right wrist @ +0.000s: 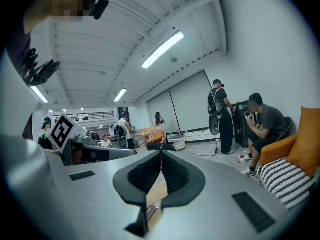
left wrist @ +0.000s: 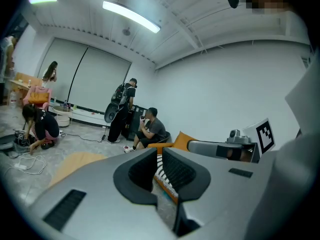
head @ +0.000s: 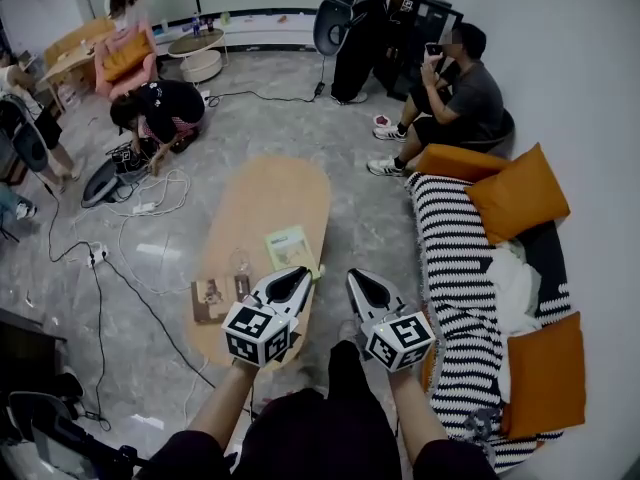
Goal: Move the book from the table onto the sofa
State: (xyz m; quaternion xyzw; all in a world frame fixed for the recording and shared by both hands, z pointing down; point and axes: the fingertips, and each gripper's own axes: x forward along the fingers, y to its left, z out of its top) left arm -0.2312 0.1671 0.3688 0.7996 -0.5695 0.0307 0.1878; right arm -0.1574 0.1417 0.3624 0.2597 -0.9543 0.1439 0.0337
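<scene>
The book (head: 291, 249), with a pale green and yellow cover, lies flat on the oval wooden table (head: 270, 203), near its right edge. My left gripper (head: 304, 272) hovers just in front of the book, its jaws a narrow gap apart with nothing between them. In the left gripper view the left gripper (left wrist: 159, 153) points toward the striped sofa (left wrist: 164, 175). My right gripper (head: 356, 277) is beside it, off the table's right edge, shut and empty; its pads (right wrist: 150, 171) meet at the tip. The black-and-white striped sofa (head: 455, 268) stands to the right.
A brown booklet (head: 212, 298) and a clear glass (head: 240, 260) sit on the table's near left. Orange cushions (head: 518, 196) and white cloth (head: 515, 288) lie on the sofa. A person (head: 455, 93) sits beyond the sofa; another (head: 158, 111) crouches among floor cables (head: 150, 203).
</scene>
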